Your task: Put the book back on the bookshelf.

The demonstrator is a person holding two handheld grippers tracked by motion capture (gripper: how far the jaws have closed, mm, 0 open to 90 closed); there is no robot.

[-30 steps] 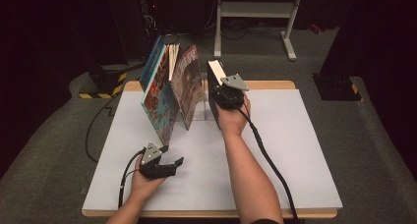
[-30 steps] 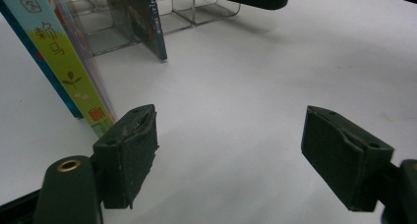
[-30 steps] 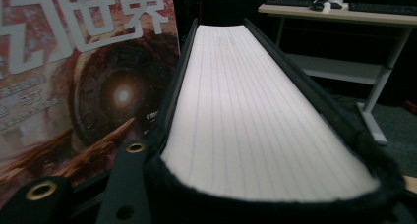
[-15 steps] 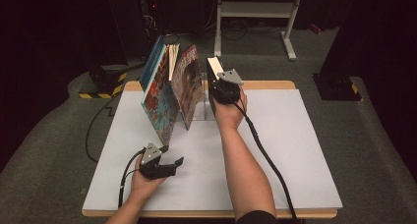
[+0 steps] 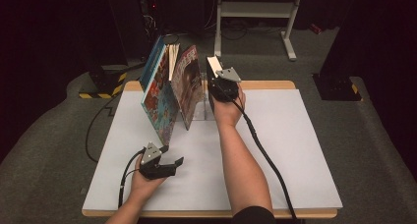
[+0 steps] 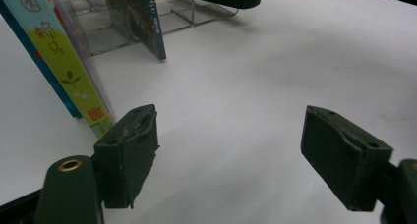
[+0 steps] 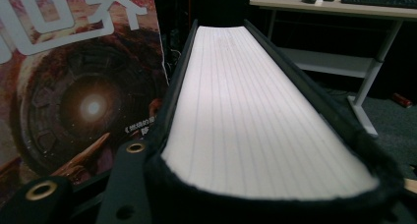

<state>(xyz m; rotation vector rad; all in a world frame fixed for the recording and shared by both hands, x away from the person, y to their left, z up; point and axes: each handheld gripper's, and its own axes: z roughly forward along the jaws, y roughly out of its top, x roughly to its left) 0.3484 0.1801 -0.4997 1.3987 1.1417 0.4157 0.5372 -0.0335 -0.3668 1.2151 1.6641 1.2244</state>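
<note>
My right gripper (image 5: 222, 84) is clamped on a thick black book (image 7: 255, 106), its jaws pressing the two covers with the white page edges (image 7: 246, 121) running away between them. I hold this book upright at the far edge of the table (image 5: 295, 150), near the middle of that edge, just beside the right end of a clear rack (image 6: 147, 22). In my right gripper view the book's pages face up toward me and a reddish-covered book (image 7: 74, 86) stands just to its left.

Three other books stand in the rack, leaning toward the table's left side: the reddish one (image 5: 187, 86) nearest my black book, a thin pale one (image 5: 173, 57) behind it, and a blue-edged picture book (image 5: 156, 94) at the left end, whose lower corner reaches toward the table's middle.

My left gripper (image 5: 169, 164) rests low over the near left part of the table, well apart from the rack. Its jaws stand wide with nothing between them but bare white tabletop. In my left gripper view the picture book's green and blue spine (image 6: 69, 71) rises just beyond the left pad (image 6: 129, 153).
</note>
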